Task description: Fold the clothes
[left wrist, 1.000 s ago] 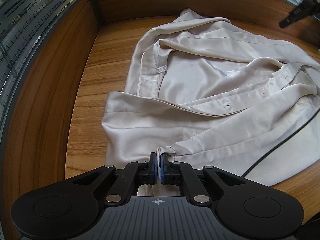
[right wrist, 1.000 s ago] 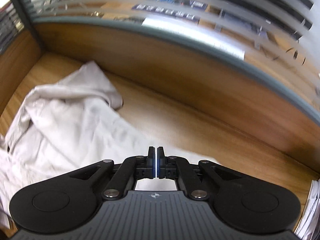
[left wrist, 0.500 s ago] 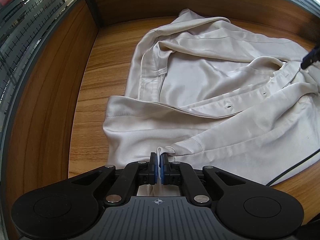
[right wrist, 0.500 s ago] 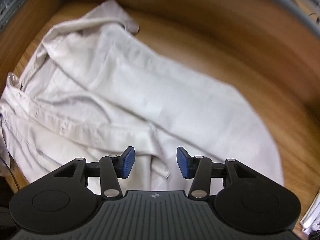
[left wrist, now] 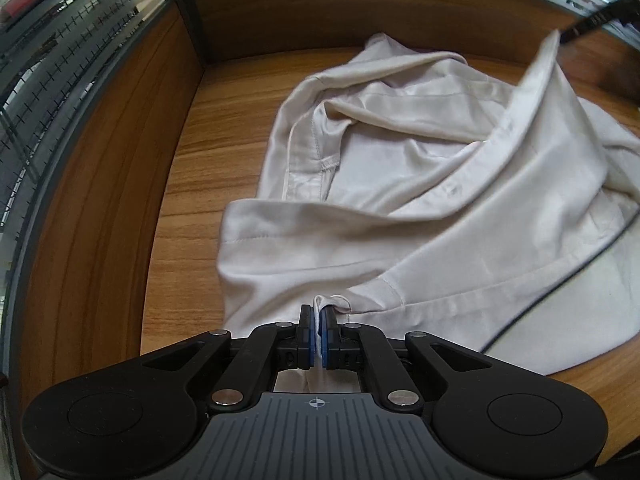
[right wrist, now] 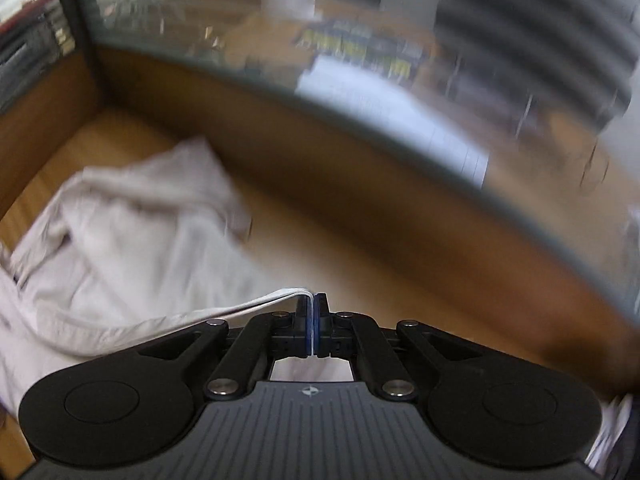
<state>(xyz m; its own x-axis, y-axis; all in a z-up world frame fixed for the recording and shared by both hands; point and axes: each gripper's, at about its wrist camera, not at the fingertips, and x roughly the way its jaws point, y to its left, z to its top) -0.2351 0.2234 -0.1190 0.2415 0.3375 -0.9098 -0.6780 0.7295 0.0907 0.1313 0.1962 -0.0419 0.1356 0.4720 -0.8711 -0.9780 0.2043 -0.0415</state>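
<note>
Lying rumpled across a wooden table [left wrist: 188,168], the cream shirt [left wrist: 460,208] takes up the middle and right of the left wrist view, with bare wood to its left. Wooden walls topped by glass with blinds [left wrist: 60,52] close the table in on the left and far sides. At the near edge, the left gripper [left wrist: 318,334] is clamped on a small fold of the shirt's hem, cloth pinched between its blue pads [left wrist: 307,336]. At the far right, a peak of fabric is drawn up off the table to a dark gripper tip [left wrist: 588,26]. A thin dark cord [left wrist: 560,284] curves over the shirt's right part.

From the right wrist, blurred, the right gripper [right wrist: 313,330] is clamped on a thin edge of the shirt [right wrist: 120,248], which stretches away to the left and down to the heap on the table [right wrist: 304,236].
</note>
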